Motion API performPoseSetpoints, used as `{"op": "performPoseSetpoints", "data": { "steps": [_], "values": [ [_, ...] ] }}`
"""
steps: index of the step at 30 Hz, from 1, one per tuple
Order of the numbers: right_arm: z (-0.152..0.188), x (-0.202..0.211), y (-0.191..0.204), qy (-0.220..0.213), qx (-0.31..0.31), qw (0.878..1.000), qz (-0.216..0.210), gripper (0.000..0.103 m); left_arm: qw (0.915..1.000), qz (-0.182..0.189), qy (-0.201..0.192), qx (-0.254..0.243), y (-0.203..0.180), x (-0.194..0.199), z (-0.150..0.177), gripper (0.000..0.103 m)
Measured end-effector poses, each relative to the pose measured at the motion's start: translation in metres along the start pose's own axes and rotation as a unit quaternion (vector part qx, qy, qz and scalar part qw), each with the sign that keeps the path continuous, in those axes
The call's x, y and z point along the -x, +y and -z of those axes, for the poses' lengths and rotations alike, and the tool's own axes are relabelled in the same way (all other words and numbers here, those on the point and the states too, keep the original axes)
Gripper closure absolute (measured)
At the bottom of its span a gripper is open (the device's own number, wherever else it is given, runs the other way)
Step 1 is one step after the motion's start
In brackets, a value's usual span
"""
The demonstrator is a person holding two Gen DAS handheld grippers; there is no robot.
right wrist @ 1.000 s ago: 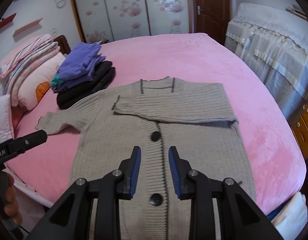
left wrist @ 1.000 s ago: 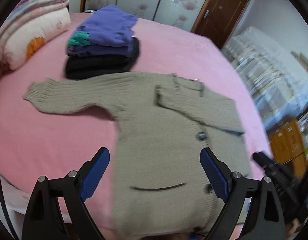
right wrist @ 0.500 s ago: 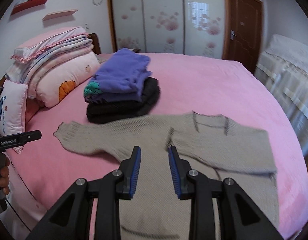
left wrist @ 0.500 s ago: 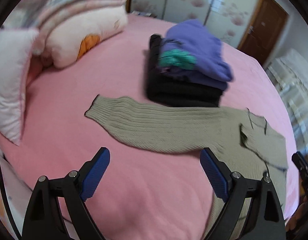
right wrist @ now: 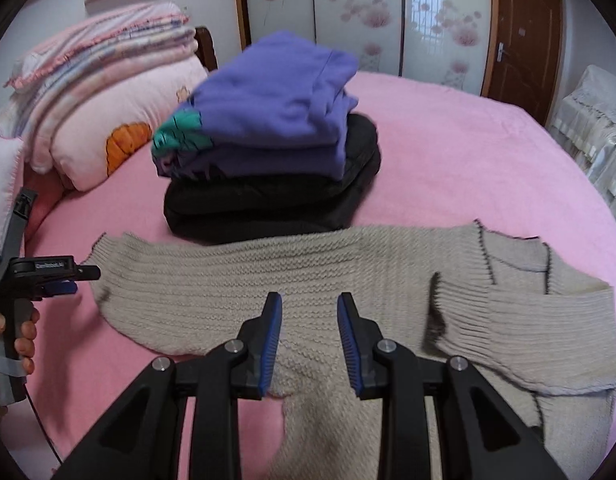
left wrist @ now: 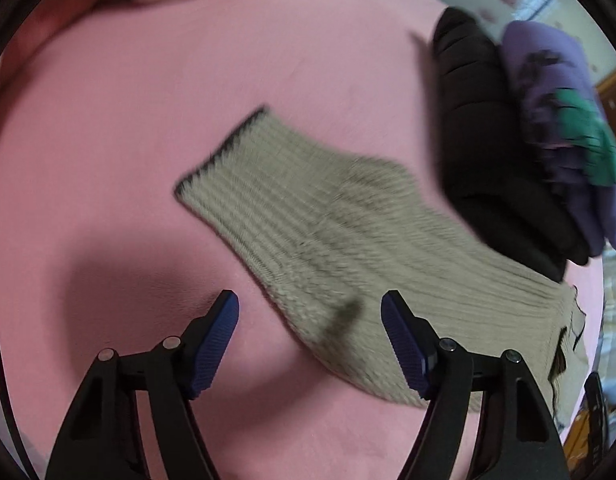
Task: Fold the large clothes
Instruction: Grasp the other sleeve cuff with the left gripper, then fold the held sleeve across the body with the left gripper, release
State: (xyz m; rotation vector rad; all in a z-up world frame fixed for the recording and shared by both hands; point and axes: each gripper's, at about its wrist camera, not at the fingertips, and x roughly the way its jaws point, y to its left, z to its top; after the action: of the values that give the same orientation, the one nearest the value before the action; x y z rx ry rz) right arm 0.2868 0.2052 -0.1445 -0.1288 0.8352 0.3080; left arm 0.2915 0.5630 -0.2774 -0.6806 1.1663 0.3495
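Note:
A grey ribbed knit cardigan lies flat on the pink bed. Its one sleeve is folded across the chest. The other sleeve stretches out to the left, with its dark-edged cuff on the sheet. My left gripper is open and hovers just above this sleeve, near its lower edge. It also shows in the right wrist view, next to the cuff. My right gripper is open a little and empty, above the sleeve near the underarm.
A stack of folded clothes, purple on black, sits right behind the sleeve. Pillows and folded quilts lie at the bed's head on the left. The pink sheet spreads around the cuff. A wardrobe and a door stand behind.
Both grippers moved left, from the cardigan's body toward the outstretched sleeve. The left gripper came down close over the sleeve near the cuff. The right gripper's gap widened a little.

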Motion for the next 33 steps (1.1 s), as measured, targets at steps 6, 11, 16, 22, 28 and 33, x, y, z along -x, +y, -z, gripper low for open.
{"op": "performPoseSetpoints", "data": {
  "steps": [6,11,16,22,28,33],
  "values": [
    [0.011,-0.021,0.003,0.016,0.000,1.000,-0.003,0.074,0.9989,-0.025,-0.025,-0.031,-0.009,-0.014,-0.006,0.091],
    [0.026,-0.022,-0.007,0.032,-0.011,0.999,-0.005,0.074,0.9894,-0.085,-0.095,-0.071,-0.042,0.006,0.009,0.094],
    [0.038,0.000,-0.032,0.029,-0.028,0.999,-0.005,0.074,0.9871,-0.051,-0.139,-0.063,-0.077,0.055,0.038,0.094],
    [0.059,0.041,-0.090,0.015,-0.084,0.996,0.001,0.074,0.9698,0.019,-0.196,-0.144,-0.172,0.133,0.105,0.094],
    [0.081,0.079,-0.149,-0.005,-0.143,0.990,0.008,0.074,0.9540,0.071,-0.192,-0.219,-0.287,0.139,0.157,0.094],
    [0.097,0.097,-0.190,-0.011,-0.161,0.986,0.031,0.074,0.9507,0.074,-0.162,-0.254,-0.371,0.089,0.202,0.095]
  ]
}}
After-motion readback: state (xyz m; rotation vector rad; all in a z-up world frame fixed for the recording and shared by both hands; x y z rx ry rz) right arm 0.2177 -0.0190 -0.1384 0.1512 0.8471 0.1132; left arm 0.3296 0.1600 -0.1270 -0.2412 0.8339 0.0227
